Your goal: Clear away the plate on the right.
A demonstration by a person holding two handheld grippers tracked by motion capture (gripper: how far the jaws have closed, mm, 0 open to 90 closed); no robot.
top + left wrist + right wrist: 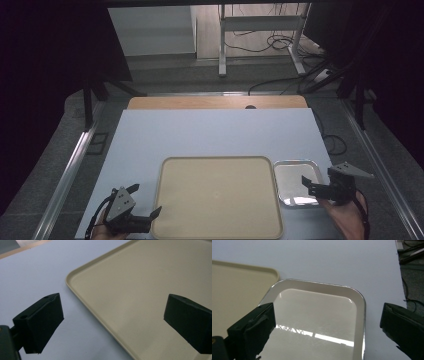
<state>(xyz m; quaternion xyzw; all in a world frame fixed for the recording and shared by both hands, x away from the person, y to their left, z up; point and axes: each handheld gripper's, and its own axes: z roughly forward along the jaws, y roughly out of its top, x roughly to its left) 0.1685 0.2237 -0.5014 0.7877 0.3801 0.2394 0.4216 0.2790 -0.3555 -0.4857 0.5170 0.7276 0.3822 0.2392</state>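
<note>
A right gripper [312, 184], jaws apart and empty, hovers over a metal tray [292, 176]; the left gripper [146, 201], also apart, straddles a beige tray's [218, 200] edge.

1. Far half of surface [210, 135] bare, free passage edge to edge.
2. Beige tray [217, 197] and steel tray [295, 172] sit low, just beside each other at near edge; both flat, passable above.
</note>
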